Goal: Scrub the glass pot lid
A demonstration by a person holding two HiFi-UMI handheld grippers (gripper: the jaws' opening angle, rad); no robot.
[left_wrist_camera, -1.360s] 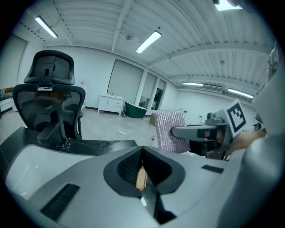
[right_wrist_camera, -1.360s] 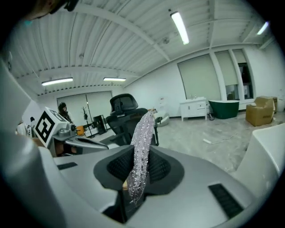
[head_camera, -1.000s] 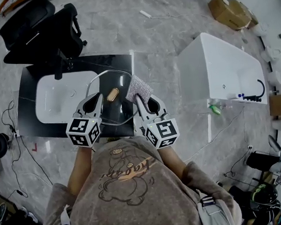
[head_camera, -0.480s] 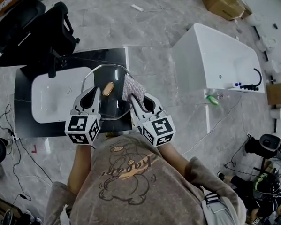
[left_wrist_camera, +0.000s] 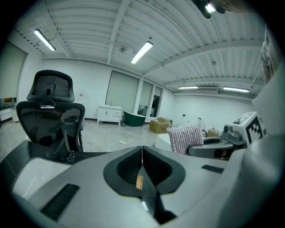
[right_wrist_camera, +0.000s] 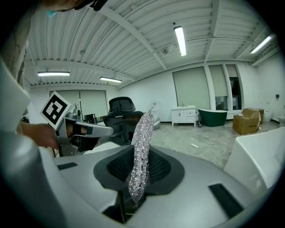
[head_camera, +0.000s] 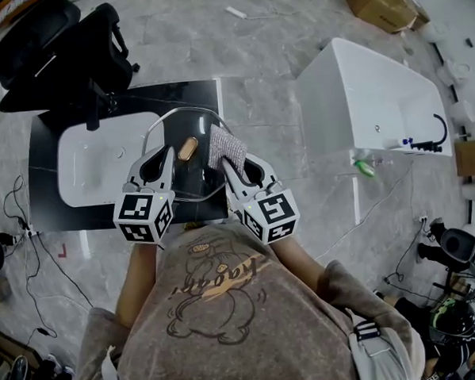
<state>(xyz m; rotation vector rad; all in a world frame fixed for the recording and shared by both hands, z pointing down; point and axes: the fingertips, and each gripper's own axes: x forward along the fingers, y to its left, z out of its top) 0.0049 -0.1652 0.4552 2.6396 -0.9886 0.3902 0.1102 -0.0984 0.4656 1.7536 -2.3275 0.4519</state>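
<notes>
- Barely shifted since a second ago; same pose at both grippers.
- Left gripper (head_camera: pixel 167 160) pinched shut on the glass pot lid (head_camera: pixel 181 179) at its 8 o'clock rim, above the black counter (head_camera: pixel 48 211); keep that firm.
- Right gripper (head_camera: pixel 225 167) clamped on the metallic scrub cloth (head_camera: pixel 227 148) at the lid's 3 o'clock; press flat, circle round the knob (head_camera: pixel 188 148).

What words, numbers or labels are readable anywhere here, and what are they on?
Print on the person's shirt: curved lettering, seen upside down, too blurred to read.
The marker cubes on the left gripper and right gripper: black-and-white square patterns, no words.
No other readable text shows.
</notes>
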